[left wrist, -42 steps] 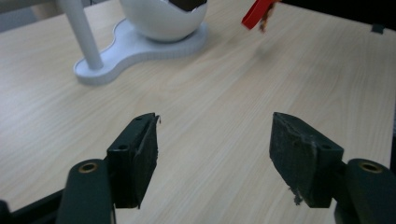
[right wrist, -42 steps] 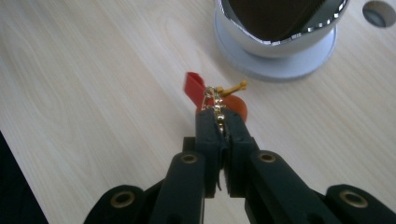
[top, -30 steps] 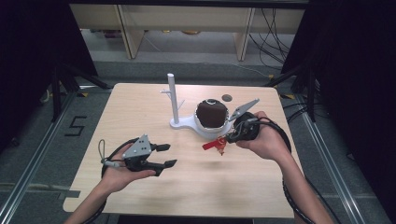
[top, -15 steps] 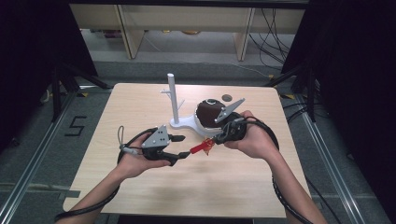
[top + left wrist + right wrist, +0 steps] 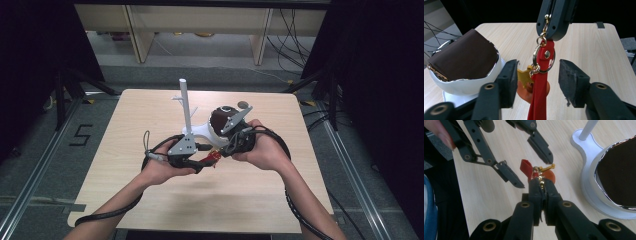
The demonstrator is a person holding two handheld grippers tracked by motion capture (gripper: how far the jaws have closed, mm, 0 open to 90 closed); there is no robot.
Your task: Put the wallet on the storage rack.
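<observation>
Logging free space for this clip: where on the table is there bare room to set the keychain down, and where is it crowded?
Bare table lies left of the white stand, along the near edge below both hands, and right of the right gripper. The middle is crowded: stand, brown pouch, left gripper and the red keychain sit close together.

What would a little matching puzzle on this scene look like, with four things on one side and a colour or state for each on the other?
Things:
1. strap
2. star charm
3. right gripper
4. left gripper

Colour or state:
A. jaws apart on either side of the strap, not pressing it
B. gold
C. red
D. shut on the gold clasp at the strap's top

Pairs: 1-C, 2-B, 3-D, 4-A. The left gripper's jaws have just been closing, with the strap hanging between them.
</observation>
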